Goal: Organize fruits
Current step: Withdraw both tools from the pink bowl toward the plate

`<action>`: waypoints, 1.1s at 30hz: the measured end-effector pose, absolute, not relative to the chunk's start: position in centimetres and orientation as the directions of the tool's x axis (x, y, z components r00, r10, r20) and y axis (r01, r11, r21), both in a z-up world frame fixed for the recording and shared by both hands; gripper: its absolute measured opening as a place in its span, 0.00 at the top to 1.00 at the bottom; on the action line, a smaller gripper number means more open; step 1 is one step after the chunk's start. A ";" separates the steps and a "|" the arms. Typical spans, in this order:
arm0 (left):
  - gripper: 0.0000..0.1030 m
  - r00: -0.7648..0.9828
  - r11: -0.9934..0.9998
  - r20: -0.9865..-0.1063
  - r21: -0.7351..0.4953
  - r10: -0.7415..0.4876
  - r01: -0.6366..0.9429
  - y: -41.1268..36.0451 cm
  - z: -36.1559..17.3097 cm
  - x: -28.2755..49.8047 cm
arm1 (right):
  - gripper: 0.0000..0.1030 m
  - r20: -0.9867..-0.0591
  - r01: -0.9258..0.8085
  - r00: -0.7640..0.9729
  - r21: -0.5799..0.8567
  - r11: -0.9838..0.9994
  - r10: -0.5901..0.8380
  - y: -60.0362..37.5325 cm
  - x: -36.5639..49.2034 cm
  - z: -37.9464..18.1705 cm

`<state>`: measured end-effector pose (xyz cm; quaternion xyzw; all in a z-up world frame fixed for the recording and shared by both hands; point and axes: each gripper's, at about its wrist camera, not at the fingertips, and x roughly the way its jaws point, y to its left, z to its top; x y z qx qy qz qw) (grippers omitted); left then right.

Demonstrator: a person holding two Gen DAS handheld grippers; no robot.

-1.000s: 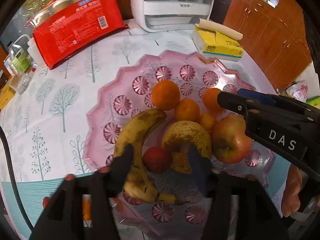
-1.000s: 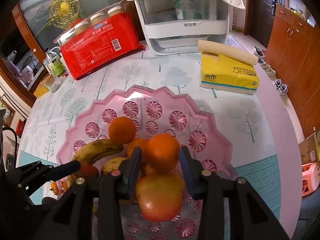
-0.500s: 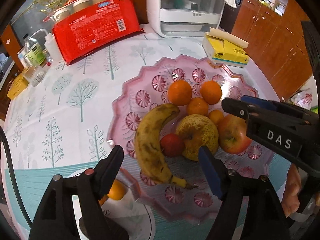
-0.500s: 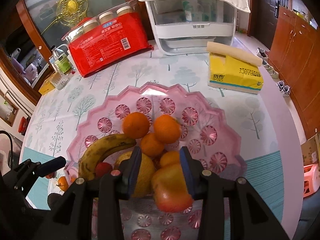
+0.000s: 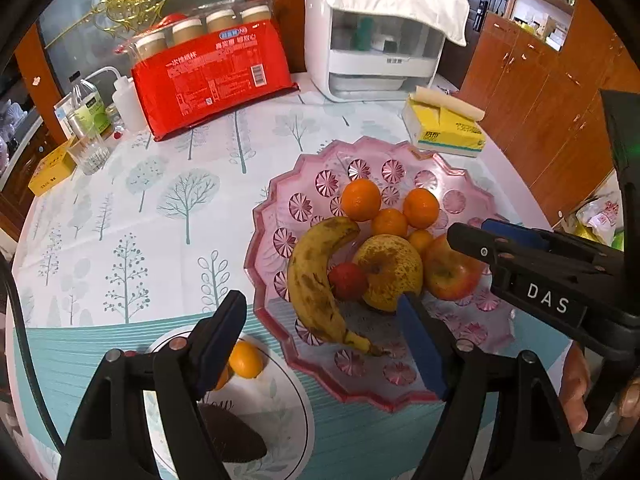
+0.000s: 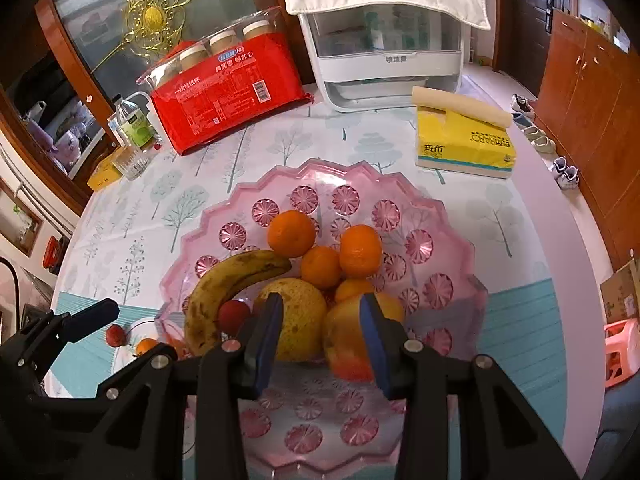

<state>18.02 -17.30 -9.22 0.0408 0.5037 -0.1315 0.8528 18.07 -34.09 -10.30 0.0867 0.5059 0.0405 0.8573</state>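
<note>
A pink scalloped tray point(image 5: 276, 216) point(image 6: 460, 240) holds a spotted banana point(image 5: 312, 280), a small red fruit point(image 5: 347, 280), a yellow pear point(image 5: 388, 272), a red apple point(image 5: 452, 272) and several oranges point(image 5: 361, 199). My left gripper point(image 5: 320, 304) hovers open above the tray's near edge, nothing between its fingers. My right gripper point(image 6: 320, 308) hangs over the pear point(image 6: 300, 320) and apple point(image 6: 344, 340); its pads stand narrowly apart with nothing between them. It also shows from the side as the right gripper point(image 5: 472, 230). A white plate point(image 5: 280, 400) carries a small orange point(image 5: 246, 359).
A red pack of cups point(image 5: 212, 76), a white appliance point(image 5: 372, 52) and a yellow tissue pack point(image 5: 444, 128) stand behind the tray. Bottles, a glass point(image 5: 90, 152) and a yellow box point(image 5: 52, 168) sit far left. A hand point(image 5: 572, 392) is at the right edge.
Both grippers have risen and drawn back from the tray. The left jaws widened around the small red fruit, which stays in the tray. An orange that was between the right fingers lies among the others.
</note>
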 end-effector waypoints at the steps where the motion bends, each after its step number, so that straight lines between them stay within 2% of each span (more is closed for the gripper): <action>1: 0.26 0.463 0.962 -0.867 -0.065 -0.186 0.265 -17.1 -8.9 17.7 | 0.61 -0.859 0.021 0.487 0.192 0.981 0.158 -34.0 17.8 -10.1; 18: 0.23 0.540 0.961 -0.809 -0.103 -0.232 0.258 -12.8 -4.4 12.1 | 0.61 -0.839 0.006 0.525 0.174 0.985 0.146 -30.7 12.1 -6.4; 33: 0.20 0.588 0.956 -0.766 -0.119 -0.261 0.269 -5.3 -1.3 8.1 | 0.61 -0.802 0.018 0.587 0.150 0.988 0.111 -25.0 7.9 -2.3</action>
